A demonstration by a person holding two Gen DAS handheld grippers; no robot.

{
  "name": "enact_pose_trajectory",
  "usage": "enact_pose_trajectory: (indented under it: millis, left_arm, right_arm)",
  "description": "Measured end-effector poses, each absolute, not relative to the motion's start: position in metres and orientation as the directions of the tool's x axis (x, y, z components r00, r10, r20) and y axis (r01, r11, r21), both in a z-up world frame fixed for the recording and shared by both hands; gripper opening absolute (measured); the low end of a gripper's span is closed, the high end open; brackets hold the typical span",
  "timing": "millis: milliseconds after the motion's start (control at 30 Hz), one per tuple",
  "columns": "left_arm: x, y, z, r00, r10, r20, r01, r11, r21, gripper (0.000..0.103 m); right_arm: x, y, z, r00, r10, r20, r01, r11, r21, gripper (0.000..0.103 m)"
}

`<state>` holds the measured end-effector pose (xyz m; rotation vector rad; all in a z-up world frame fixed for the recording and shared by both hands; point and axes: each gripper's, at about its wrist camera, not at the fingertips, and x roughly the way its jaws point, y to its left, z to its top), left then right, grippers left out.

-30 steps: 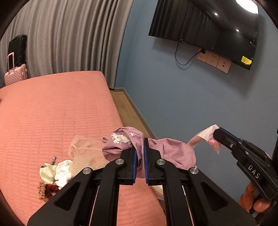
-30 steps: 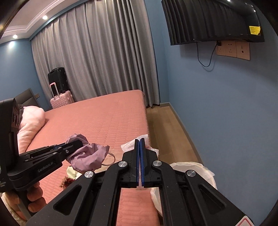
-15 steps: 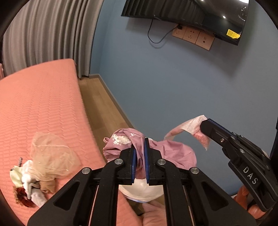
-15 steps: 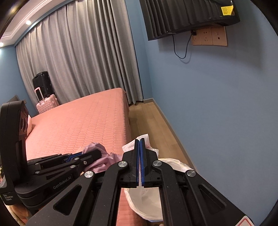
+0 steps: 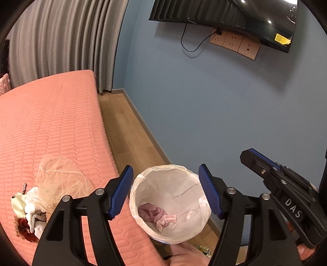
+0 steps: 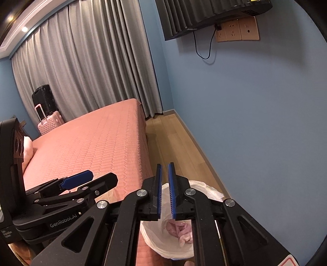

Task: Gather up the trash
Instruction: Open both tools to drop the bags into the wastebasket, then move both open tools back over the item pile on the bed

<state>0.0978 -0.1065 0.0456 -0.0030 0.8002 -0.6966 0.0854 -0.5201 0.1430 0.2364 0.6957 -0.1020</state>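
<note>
A round bin with a white plastic liner (image 5: 143, 180) stands on the floor beside the bed. Crumpled pink-purple trash (image 5: 152, 214) lies in its bottom; it also shows in the right wrist view (image 6: 180, 230). My left gripper (image 5: 166, 192) is wide open and empty above the bin. My right gripper (image 6: 165, 191) is open by a narrow gap and empty, also over the bin (image 6: 206, 187); it shows at the right of the left wrist view (image 5: 263, 161). A pile of trash (image 5: 38, 202), cream netting, white cloth and dried red flowers, lies on the bed.
The salmon quilted bed (image 5: 51, 122) fills the left. A strip of wooden floor (image 5: 124, 126) runs between it and the blue wall (image 5: 204, 112). A TV (image 5: 224, 12) and sockets hang on the wall. Grey curtains and suitcases (image 6: 48, 114) stand at the far end.
My left gripper opened and let the pink-purple cloth drop into the bin. My right gripper opened slightly and its pink wrapper is gone from the fingers. Both now hang over the bin.
</note>
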Motion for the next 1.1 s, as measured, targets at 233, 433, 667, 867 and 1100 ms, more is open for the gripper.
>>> enact_pose_trajectory:
  millis: [233, 433, 667, 867, 1100]
  left_arm:
    - [0.096, -0.083, 0.042, 0.507, -0.557, -0.657, 0.536, 0.801, -0.265, 0.063]
    - [0.094, -0.058, 0.042, 0.544, -0.531, -0.650, 0.507, 0.825, -0.249, 0.063]
    - [0.093, -0.019, 0.033, 0.553, -0.504, -0.664, 0.449, 0.851, -0.272, 0.063]
    - [0.098, 0.027, 0.018, 0.574, -0.448, -0.685, 0.364, 0.889, -0.276, 0.064]
    - [0.106, 0.083, -0.005, 0.594, -0.364, -0.718, 0.262, 0.931, -0.255, 0.064]
  right_arm:
    - [0.079, -0.498, 0.140, 0.762, 0.003, -0.648, 0.143, 0.975, 0.172, 0.019]
    - [0.072, -0.473, 0.134, 0.752, 0.025, -0.659, 0.120, 0.977, 0.175, 0.027]
    - [0.064, -0.437, 0.124, 0.738, 0.068, -0.672, 0.077, 0.980, 0.184, 0.039]
    - [0.057, -0.396, 0.115, 0.721, 0.119, -0.683, 0.019, 0.981, 0.191, 0.041]
    - [0.063, -0.347, 0.101, 0.687, 0.183, -0.704, -0.048, 0.977, 0.207, 0.042]
